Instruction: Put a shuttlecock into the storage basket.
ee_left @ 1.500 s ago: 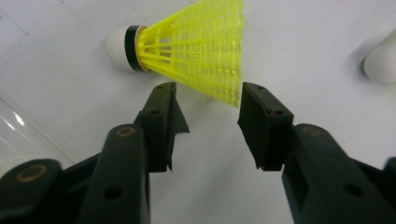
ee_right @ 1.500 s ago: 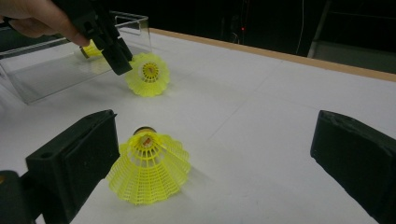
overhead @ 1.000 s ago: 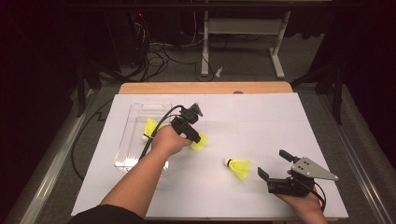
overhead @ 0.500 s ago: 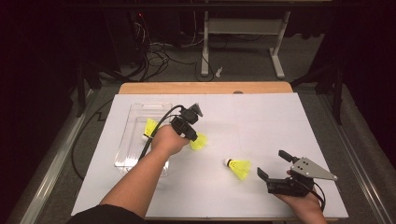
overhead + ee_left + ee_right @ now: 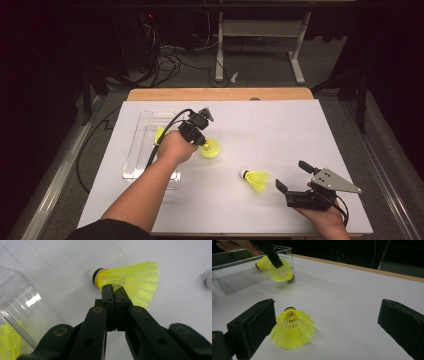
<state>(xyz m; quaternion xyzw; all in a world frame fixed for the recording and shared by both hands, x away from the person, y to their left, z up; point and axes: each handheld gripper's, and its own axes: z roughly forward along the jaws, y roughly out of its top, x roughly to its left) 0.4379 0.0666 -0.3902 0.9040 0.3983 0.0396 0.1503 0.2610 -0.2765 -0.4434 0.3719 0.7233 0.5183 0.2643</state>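
beside the clear plastic tray (image 5: pixel 145 150), our left gripper (image 5: pixel 113 291) has just been closing and now pinches the skirt of a yellow shuttlecock (image 5: pixel 130 281) lying on the white table (image 5: pixel 280 130). we judge the hold thin, at the mesh edge, so the lift should be slow and level before crossing the tray's near wall. one shuttlecock (image 5: pixel 160 134) already lies inside. our right gripper (image 5: pixel 295 181) rests with jaws spread wide, a second loose shuttlecock (image 5: pixel 292 328) just ahead of it. ample bare table lies between the hands.

Left gripper (image 5: pixel 113 290) pinched; right gripper (image 5: pixel 327 322) agape.
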